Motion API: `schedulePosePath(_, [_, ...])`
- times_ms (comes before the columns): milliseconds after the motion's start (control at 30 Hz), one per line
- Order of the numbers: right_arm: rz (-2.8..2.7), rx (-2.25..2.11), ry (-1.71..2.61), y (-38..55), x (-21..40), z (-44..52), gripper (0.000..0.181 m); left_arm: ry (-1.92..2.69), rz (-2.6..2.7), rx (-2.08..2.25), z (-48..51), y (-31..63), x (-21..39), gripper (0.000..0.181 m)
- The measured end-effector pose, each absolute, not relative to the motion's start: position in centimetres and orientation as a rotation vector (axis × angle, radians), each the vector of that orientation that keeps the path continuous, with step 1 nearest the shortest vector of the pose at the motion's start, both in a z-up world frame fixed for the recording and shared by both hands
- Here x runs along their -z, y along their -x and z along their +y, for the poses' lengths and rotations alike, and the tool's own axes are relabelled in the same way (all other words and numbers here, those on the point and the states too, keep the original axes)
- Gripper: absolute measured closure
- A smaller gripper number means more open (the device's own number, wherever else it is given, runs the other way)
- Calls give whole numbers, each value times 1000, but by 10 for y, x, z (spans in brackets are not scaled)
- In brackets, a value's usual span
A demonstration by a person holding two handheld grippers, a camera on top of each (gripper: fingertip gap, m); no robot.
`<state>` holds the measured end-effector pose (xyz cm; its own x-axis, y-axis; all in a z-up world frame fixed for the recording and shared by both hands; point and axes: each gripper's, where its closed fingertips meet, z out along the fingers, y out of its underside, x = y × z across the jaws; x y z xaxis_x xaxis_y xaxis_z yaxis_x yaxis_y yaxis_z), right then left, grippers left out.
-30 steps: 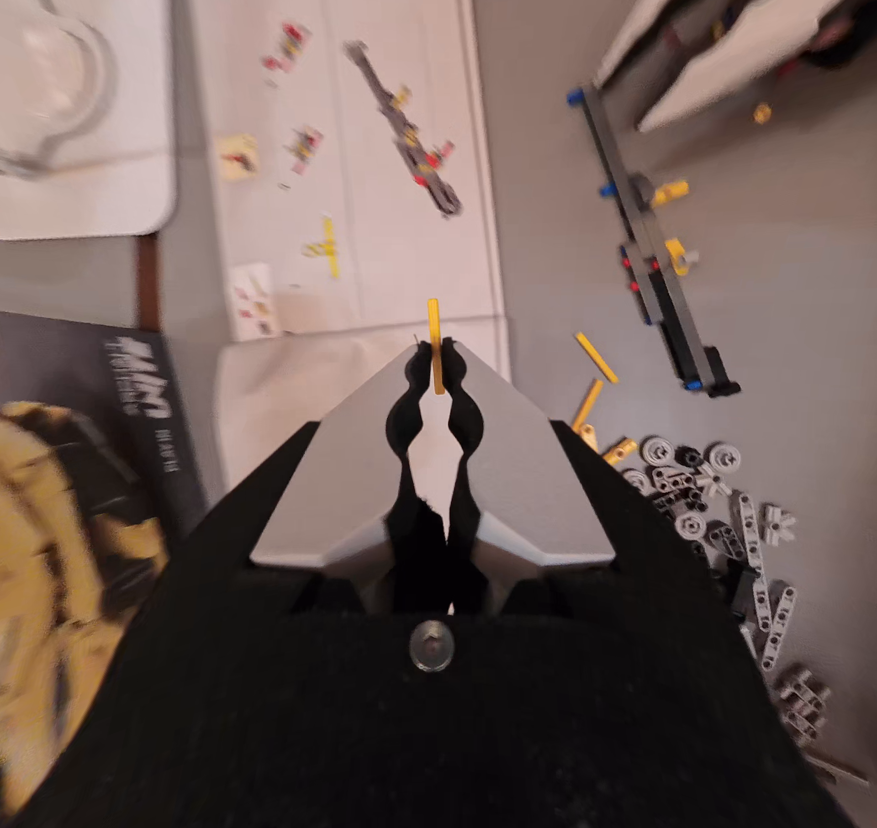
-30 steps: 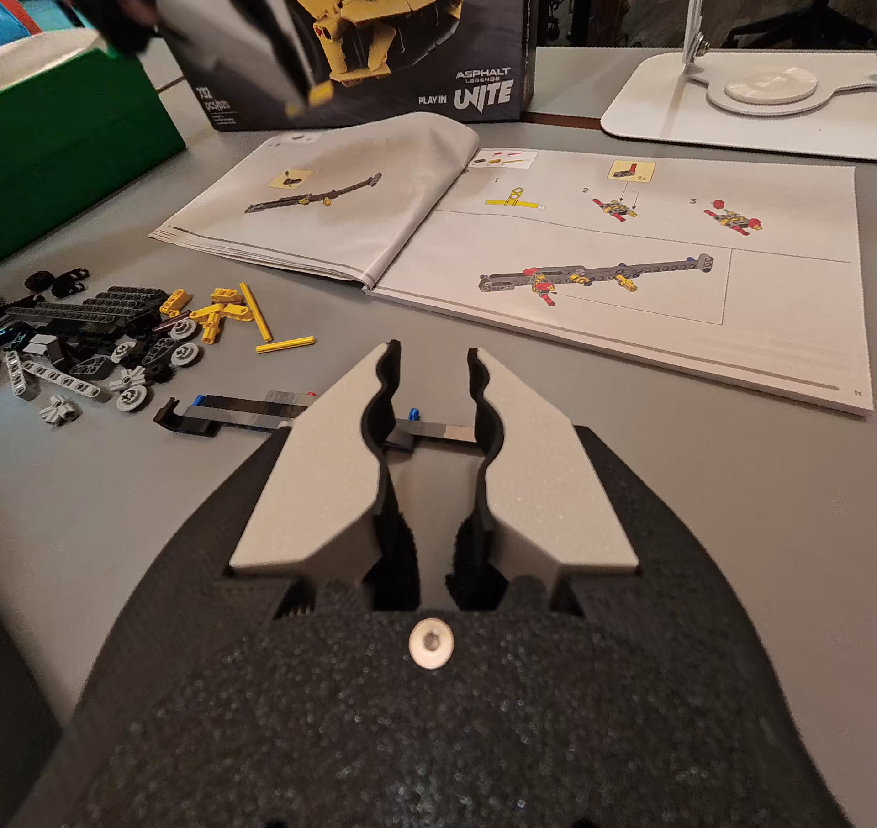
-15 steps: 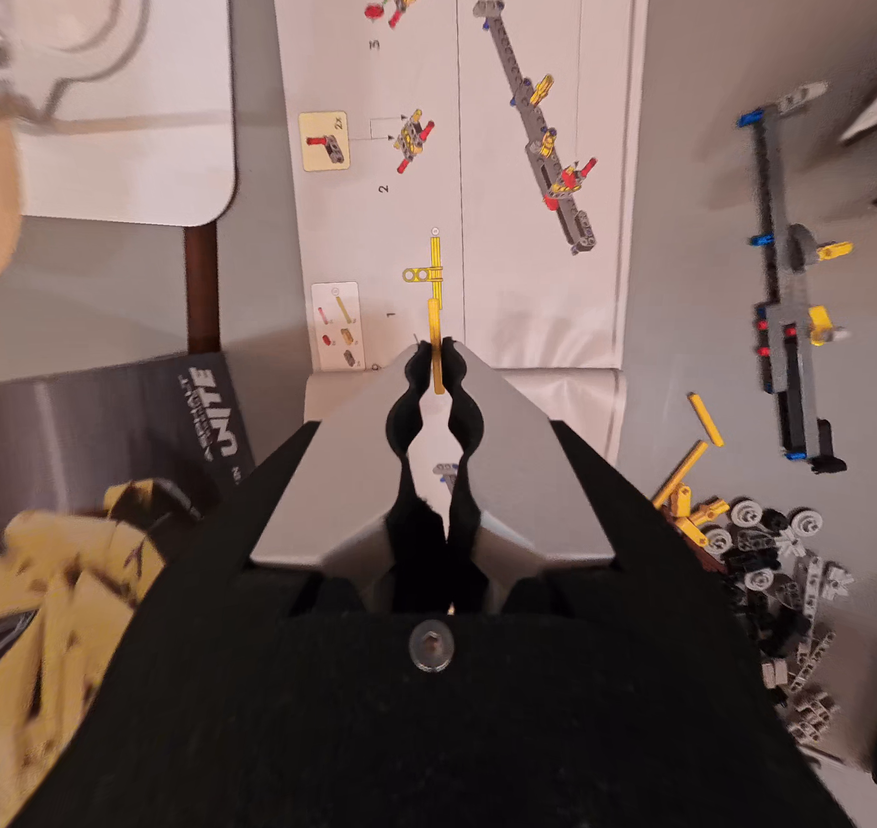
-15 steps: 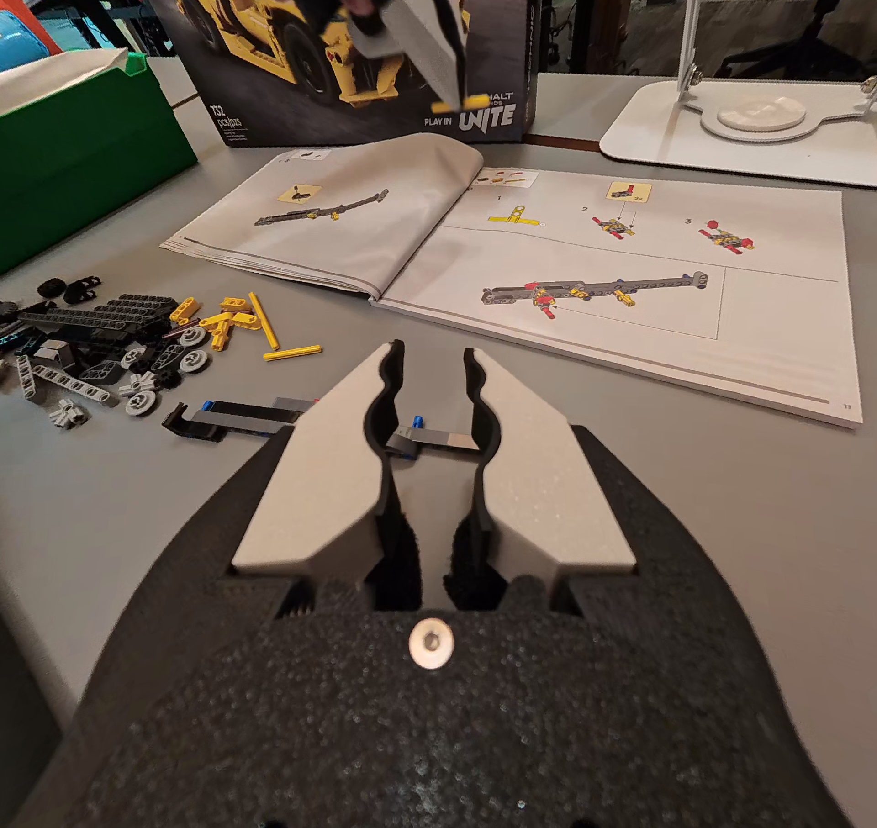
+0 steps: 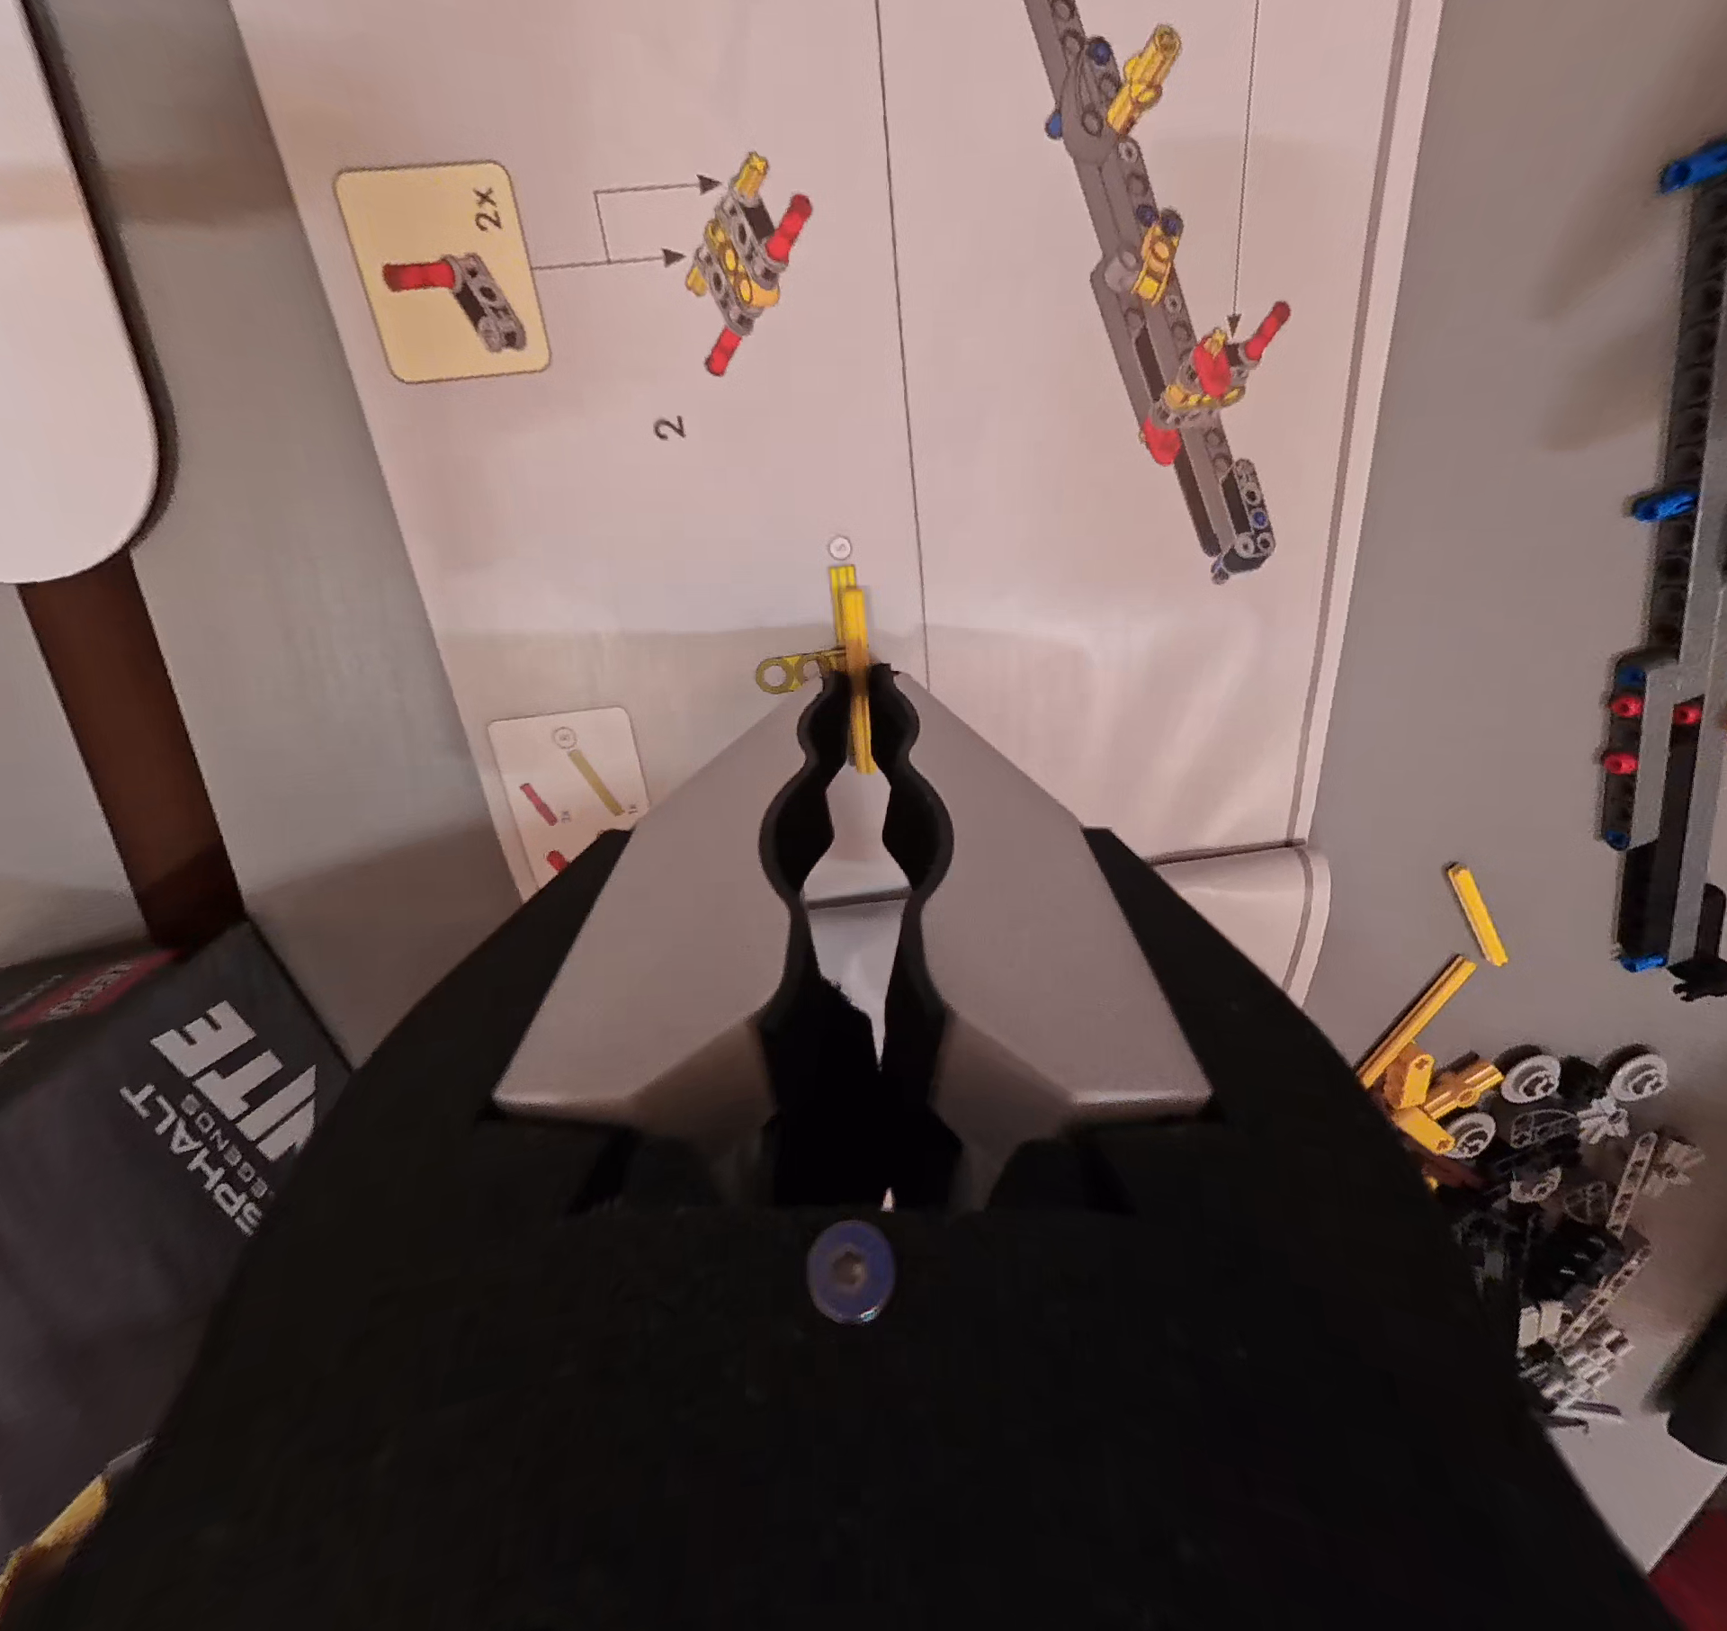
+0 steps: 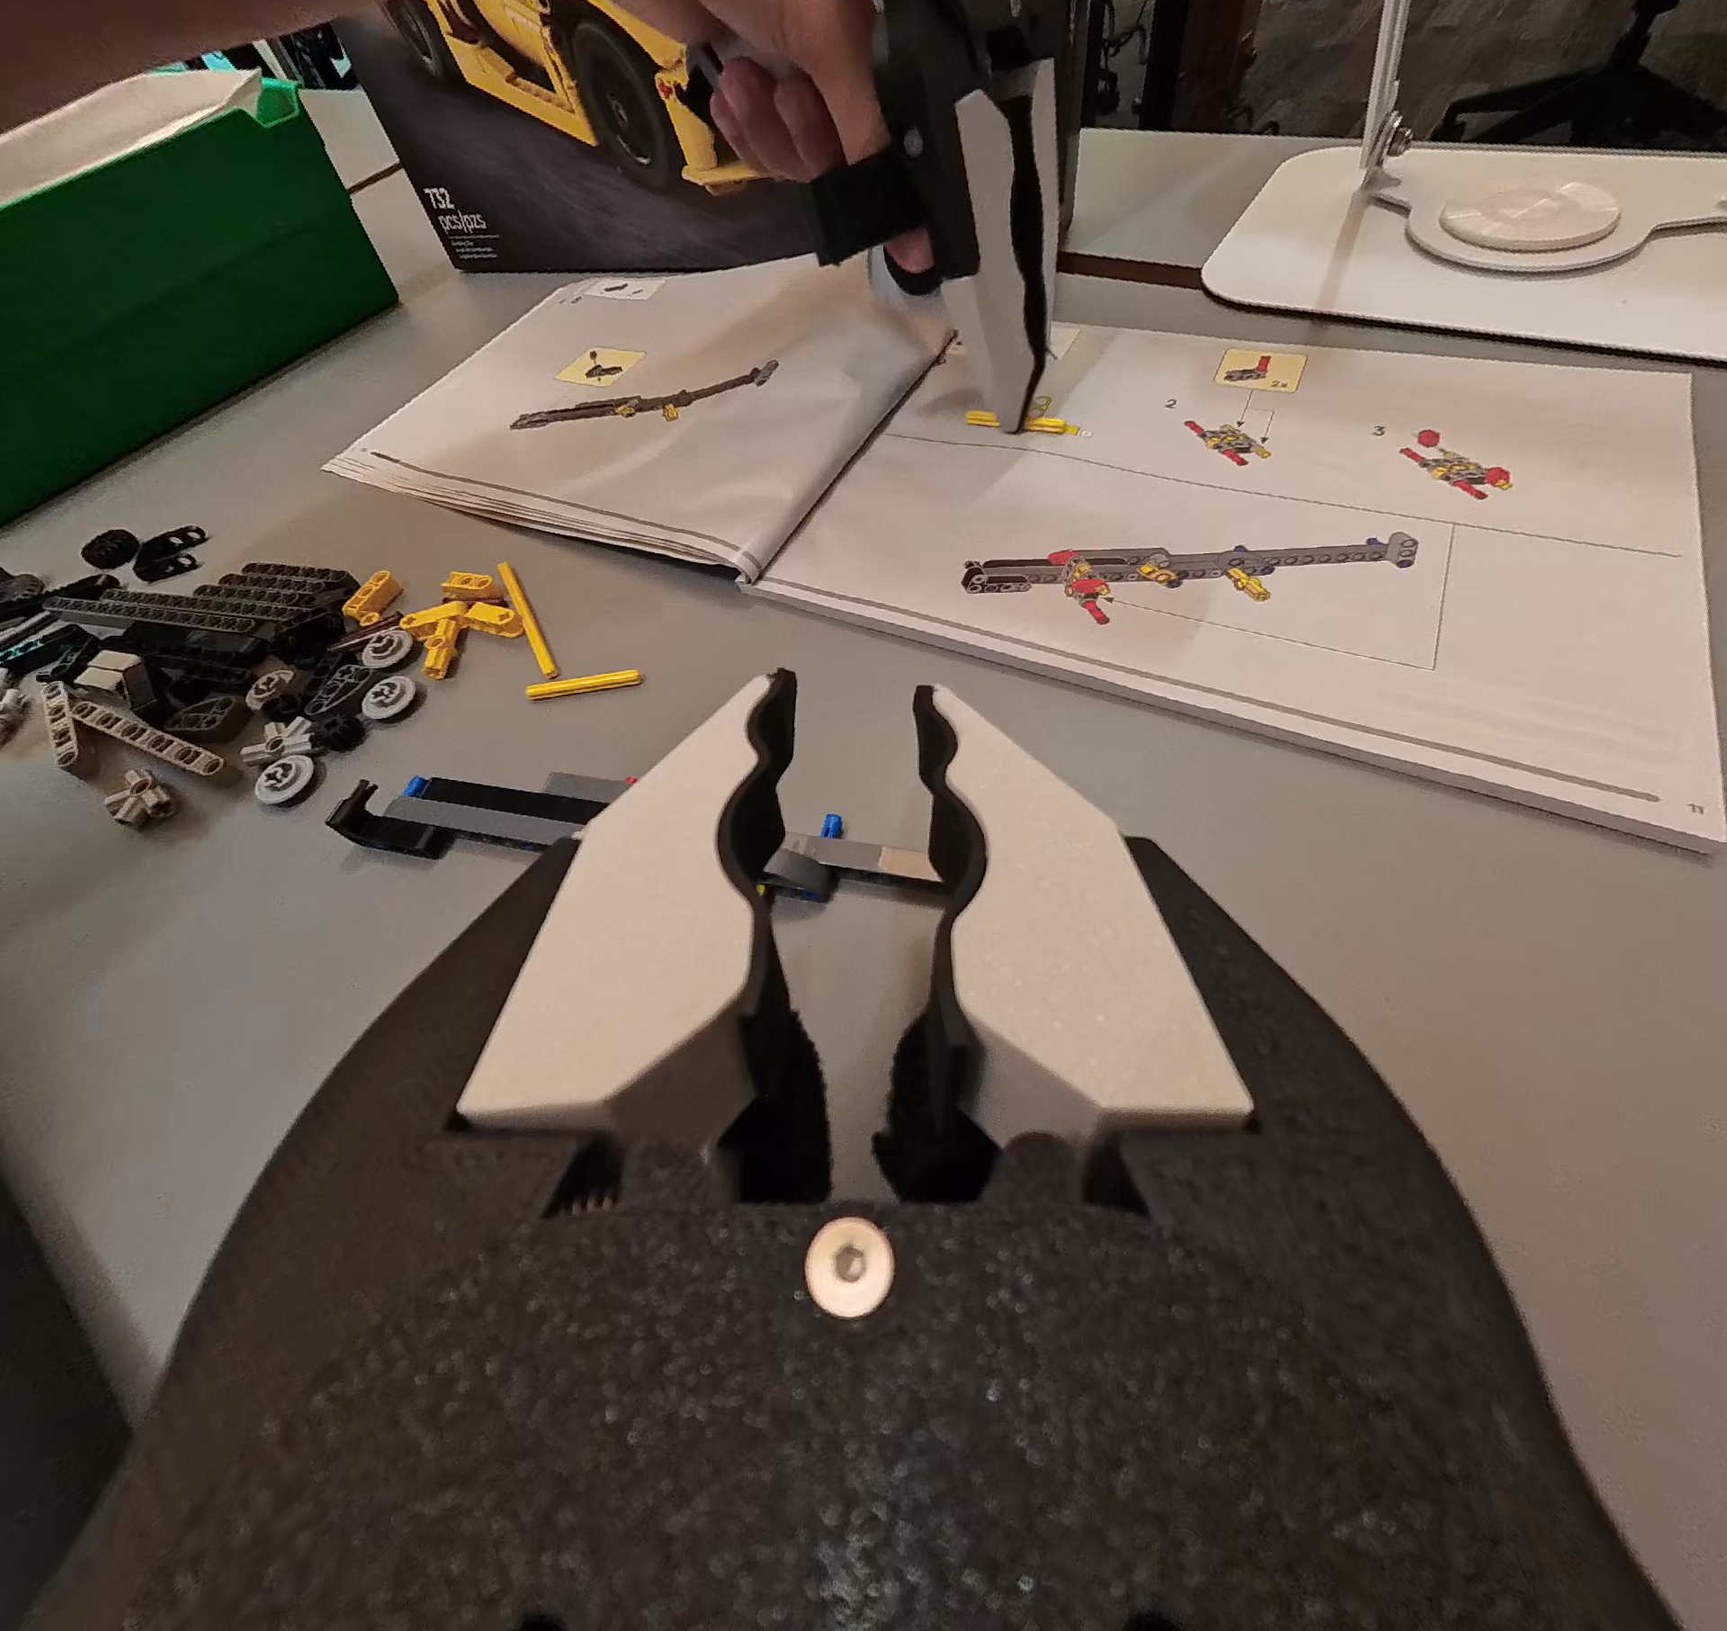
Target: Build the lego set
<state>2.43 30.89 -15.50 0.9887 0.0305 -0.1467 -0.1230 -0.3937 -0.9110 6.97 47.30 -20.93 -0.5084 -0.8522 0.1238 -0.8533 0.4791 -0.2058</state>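
Left wrist view, item one: my left gripper (image 5: 855, 698), closed on a yellow axle (image 5: 855, 651), pinched near the fingertips with its long axis running straight up the frame, in line with the fingers. It sits directly over the printed full-size axle drawing on the instruction booklet (image 5: 654, 465), mid-frame; I judge I am checking the axle's length against that drawing, and whether it touches the page I cannot tell. Item two, right wrist view: the same gripper appears top centre, held by a hand (image 6: 776, 44), fingers pointing down at the page. Item three: my right gripper (image 6: 855, 698), open and empty, low over the grey table (image 6: 1402, 979). Just beyond its fingertips, partly hidden behind them, lies the partly built beam assembly (image 6: 486, 815), long axis left to right across the frame. Item four: loose parts pile (image 6: 234, 661), left of frame, with two more yellow axles (image 6: 542, 642) at its near edge. Relation that matters: the beam lies nearest the right gripper, crosswise to its fingers; the axle must travel from upper centre down toward it. Item five: green bin (image 6: 168, 278), upper left; set box (image 6: 579, 184) behind the booklet.
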Motion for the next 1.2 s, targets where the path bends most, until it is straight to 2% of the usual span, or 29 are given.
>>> schedulePosePath(1200, [35, -170, 1996, -18, 160, 310, 156, -1593, -2666, -345, 472, -75, 211, 179])
